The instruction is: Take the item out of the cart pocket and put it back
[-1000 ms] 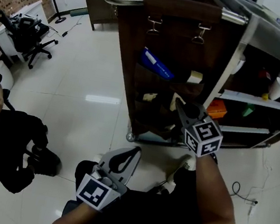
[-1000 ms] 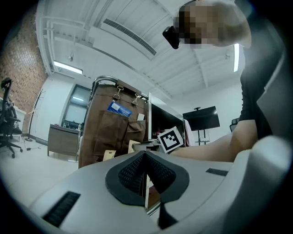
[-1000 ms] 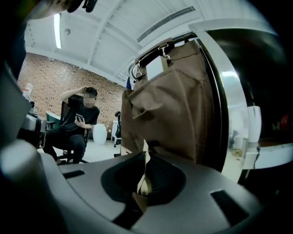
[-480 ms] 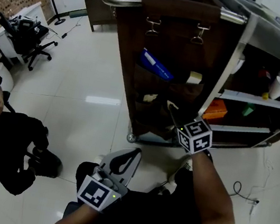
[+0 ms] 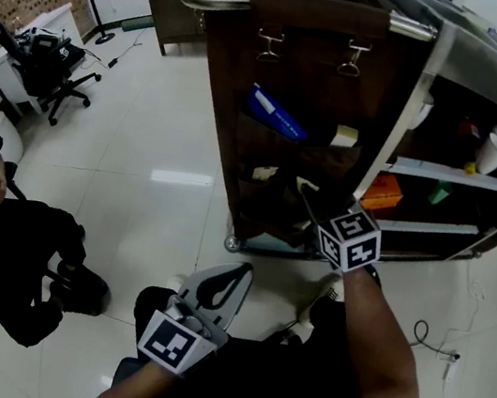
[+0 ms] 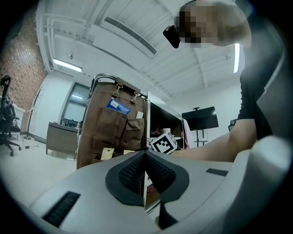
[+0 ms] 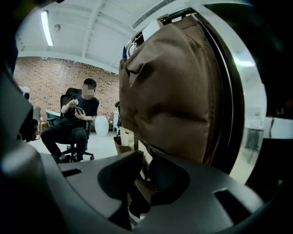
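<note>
- Head view: looks down on the cart [image 5: 407, 26] and its brown pocket organiser [image 5: 309, 71]. Finds the right hand-held gripper [image 5: 312, 203] at a lower pocket, tips just beside the cream card [image 5: 306, 186] standing in that pocket. Catches a blue item [image 5: 278, 115] in an upper pocket. Holds the left hand-held gripper [image 5: 237, 275] low, well apart from the cart.
- Left gripper view: shows jaws pressed together, with nothing between them.
- Right gripper view: shows jaws spread, just opened wider, at the pocket mouth. Pinches nothing; brown fabric in the gap, the card's pale edge just ahead.
</note>
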A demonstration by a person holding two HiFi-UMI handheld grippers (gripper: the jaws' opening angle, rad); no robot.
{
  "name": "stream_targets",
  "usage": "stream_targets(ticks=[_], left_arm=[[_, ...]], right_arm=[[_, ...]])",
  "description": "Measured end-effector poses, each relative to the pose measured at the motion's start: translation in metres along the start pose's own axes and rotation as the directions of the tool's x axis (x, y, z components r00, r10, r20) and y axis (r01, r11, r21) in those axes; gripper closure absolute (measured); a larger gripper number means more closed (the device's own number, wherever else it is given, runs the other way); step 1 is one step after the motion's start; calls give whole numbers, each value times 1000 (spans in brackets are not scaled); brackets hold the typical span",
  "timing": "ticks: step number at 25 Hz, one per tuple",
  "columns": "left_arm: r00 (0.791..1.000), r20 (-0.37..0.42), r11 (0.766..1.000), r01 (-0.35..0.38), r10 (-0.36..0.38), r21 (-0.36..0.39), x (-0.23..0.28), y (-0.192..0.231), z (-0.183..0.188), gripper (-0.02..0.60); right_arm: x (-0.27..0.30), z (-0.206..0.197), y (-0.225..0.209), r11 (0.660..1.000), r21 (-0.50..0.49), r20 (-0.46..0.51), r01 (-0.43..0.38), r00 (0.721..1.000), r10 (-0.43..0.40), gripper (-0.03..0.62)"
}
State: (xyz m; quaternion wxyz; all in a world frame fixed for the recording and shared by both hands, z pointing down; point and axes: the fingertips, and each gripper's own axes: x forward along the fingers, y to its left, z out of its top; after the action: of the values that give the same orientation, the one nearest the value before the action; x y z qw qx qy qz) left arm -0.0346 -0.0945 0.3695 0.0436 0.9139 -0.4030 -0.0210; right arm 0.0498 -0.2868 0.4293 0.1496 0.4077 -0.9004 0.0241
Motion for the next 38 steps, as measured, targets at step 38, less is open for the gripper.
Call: stream_targets(ticks=[38], left_arm=[[1000,23,999,14,-15,30,-4,-12,10,583]], right_arm=[[-181,17,123,965,228,212,-127,974,78,589]])
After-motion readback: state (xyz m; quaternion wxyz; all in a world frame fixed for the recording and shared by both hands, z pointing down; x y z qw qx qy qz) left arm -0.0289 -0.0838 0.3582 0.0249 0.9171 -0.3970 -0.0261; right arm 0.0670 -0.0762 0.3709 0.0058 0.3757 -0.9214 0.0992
